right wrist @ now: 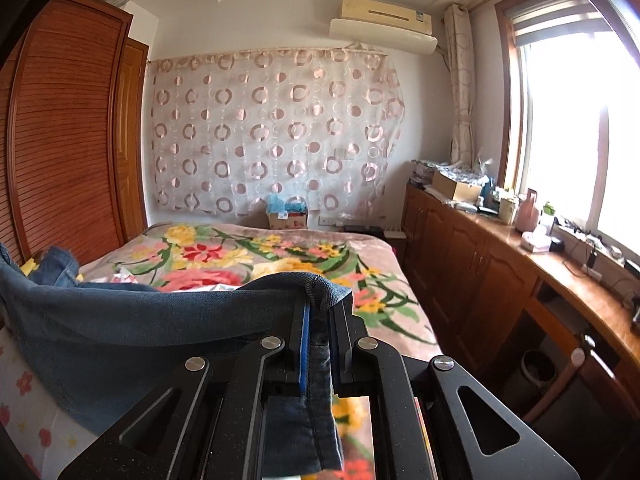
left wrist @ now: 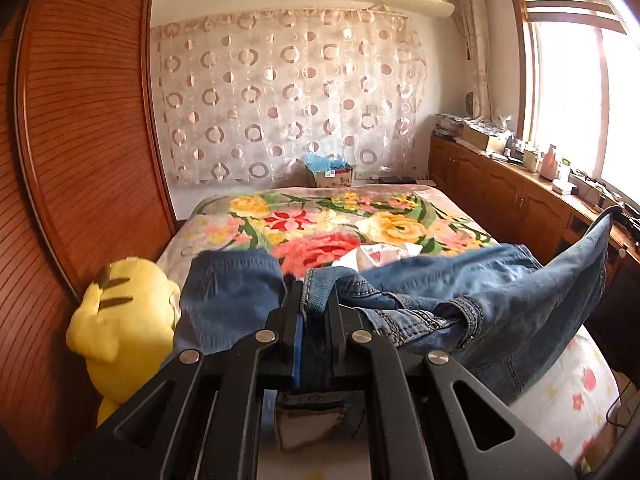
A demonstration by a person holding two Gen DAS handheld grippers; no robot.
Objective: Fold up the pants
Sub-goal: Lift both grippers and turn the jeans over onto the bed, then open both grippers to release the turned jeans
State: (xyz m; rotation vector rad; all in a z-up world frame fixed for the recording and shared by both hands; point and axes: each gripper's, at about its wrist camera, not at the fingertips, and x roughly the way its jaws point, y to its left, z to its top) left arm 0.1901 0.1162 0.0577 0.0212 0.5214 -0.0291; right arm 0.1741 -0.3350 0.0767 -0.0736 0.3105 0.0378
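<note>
Right now both grippers clamp the same pair of blue denim pants (left wrist: 460, 280) above a bed covered by a floral blanket (left wrist: 320, 220). Seen from the left wrist, the left gripper (left wrist: 314, 300) has its jaws drawn close together on a stitched edge of the denim, which looks like the waistband end; the fabric passes between the two black fingers and a piece of it hangs below them. From that grip the pants run rightward across the bed, and one part rises to a raised corner at the far right of the view, near the wooden cabinets (left wrist: 500, 188). A yellow plush toy (left wrist: 124, 320) sits at the left, just beside the denim and against the slatted wooden wardrobe (left wrist: 80, 140). Seen from the right wrist, the right gripper (right wrist: 320, 312) is likewise closed narrowly on a hemmed edge of the pants (right wrist: 140, 320), lifted off the blanket (right wrist: 248, 252); the cloth drapes leftward and down from the fingers in a broad sheet, while a short hemmed flap hangs straight below the jaws. Beyond the bed hangs a sheer curtain with circle patterns (right wrist: 272, 132), with an air conditioner (right wrist: 384, 20) above it and a bright window (right wrist: 568, 128) at the right over the cluttered cabinet top.
</note>
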